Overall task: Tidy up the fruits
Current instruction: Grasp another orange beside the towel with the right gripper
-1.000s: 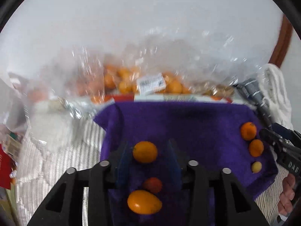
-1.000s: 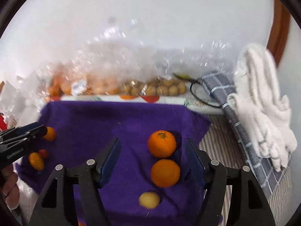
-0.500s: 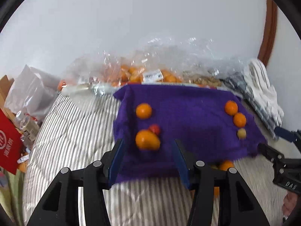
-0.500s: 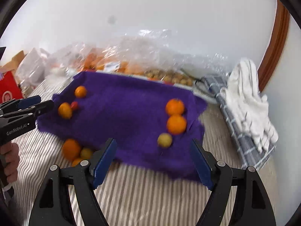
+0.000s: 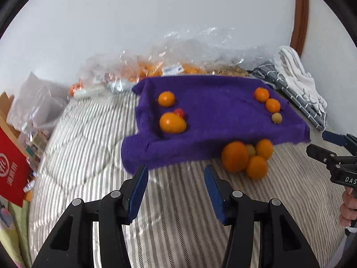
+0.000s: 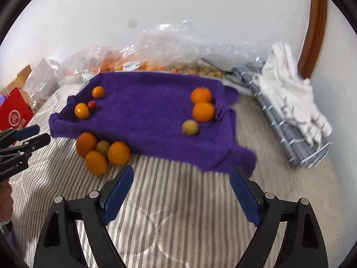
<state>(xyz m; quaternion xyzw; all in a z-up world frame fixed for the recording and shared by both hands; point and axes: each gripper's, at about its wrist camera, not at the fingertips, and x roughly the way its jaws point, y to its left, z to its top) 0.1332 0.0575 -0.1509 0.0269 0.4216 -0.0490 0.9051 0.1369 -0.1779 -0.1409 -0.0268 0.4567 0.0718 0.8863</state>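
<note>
A purple cloth (image 5: 212,109) (image 6: 147,116) lies on a striped bed cover. On its left part sit two orange fruits (image 5: 172,122) (image 6: 81,110) and a small red one (image 5: 179,112) (image 6: 91,104). On its right part are two oranges (image 6: 202,102) (image 5: 266,99) and a small yellow fruit (image 6: 189,127) (image 5: 276,118). A loose heap of oranges (image 5: 246,158) (image 6: 101,151) lies off the cloth's near edge. My left gripper (image 5: 175,175) hovers before the cloth, open and empty. My right gripper (image 6: 181,177) is empty too, its jaws opening wide.
Clear plastic bags of oranges and small brown fruits (image 5: 178,67) (image 6: 178,67) line the wall behind the cloth. White towels (image 6: 290,89) on a grey checked cloth (image 6: 279,129) lie at the right. A red bag (image 6: 13,114) and clutter sit at the left.
Both grippers have pulled back from the cloth toward the near side, leaving the fruits there. The heap of oranges at the cloth's near edge has come into view. The right jaws have widened.
</note>
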